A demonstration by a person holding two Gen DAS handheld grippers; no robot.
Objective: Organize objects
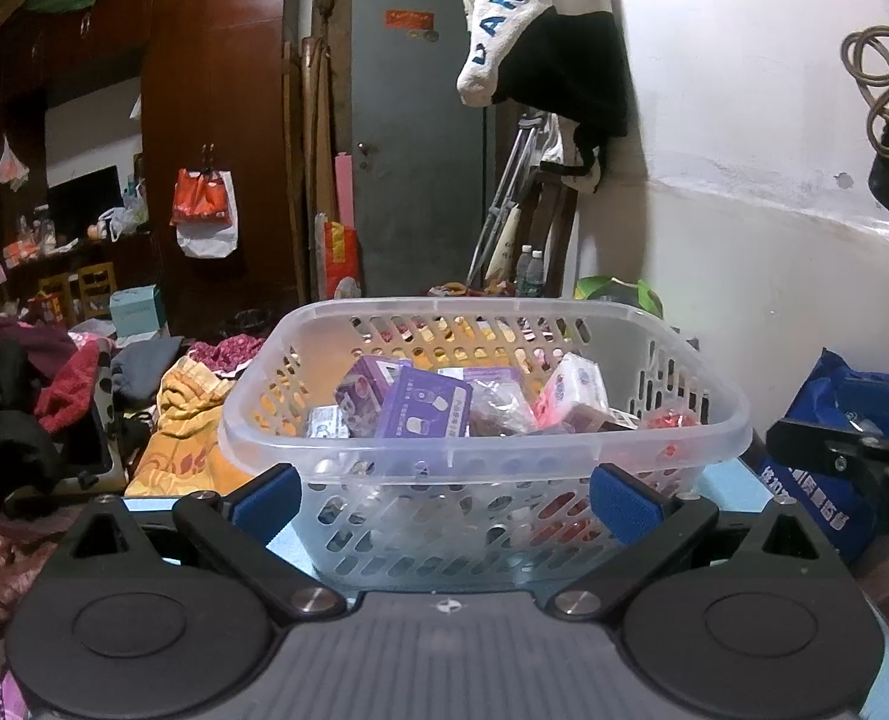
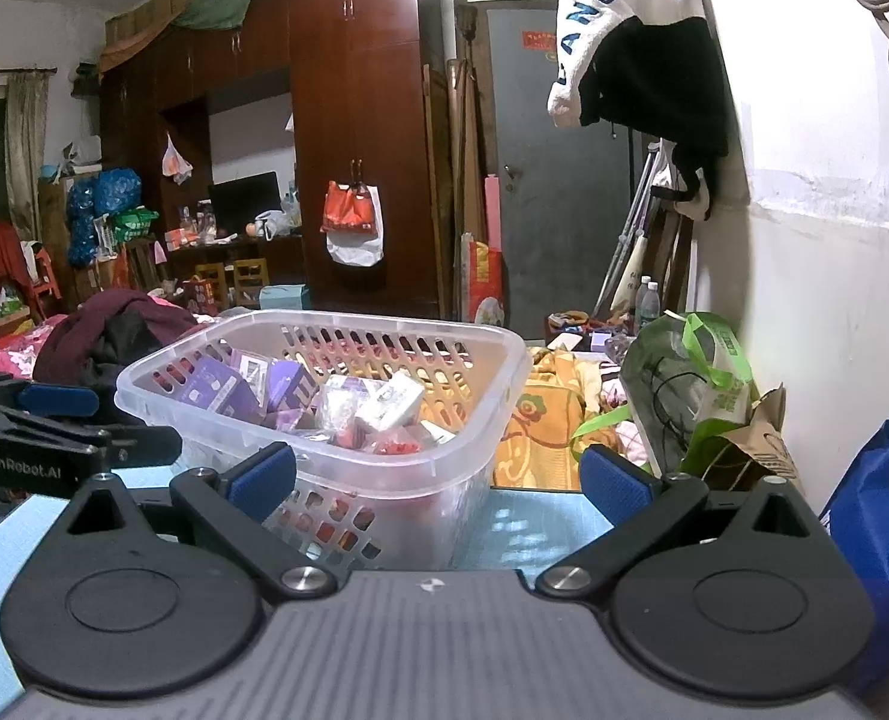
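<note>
Squarely ahead of the left gripper stands a clear plastic basket with slotted walls, resting on a pale blue tabletop. The left gripper's blue-padded fingers are spread wide and grasp nothing, and the basket's near wall shows between them. Inside the basket lie small packets: a purple carton near the middle, a pink-and-white wrapped pack toward the basket's right side, and a red-wrapped item at its right edge. The right gripper is likewise released, fingers apart and empty, aimed past the basket's right corner, with the basket to the left of its centre. Right of the basket sits a green-and-white shopping bag, and farther right a blue fabric bag. Behind the basket lies a yellow patterned cloth. Above it a white and black garment with blue lettering hangs on the wall.
</note>
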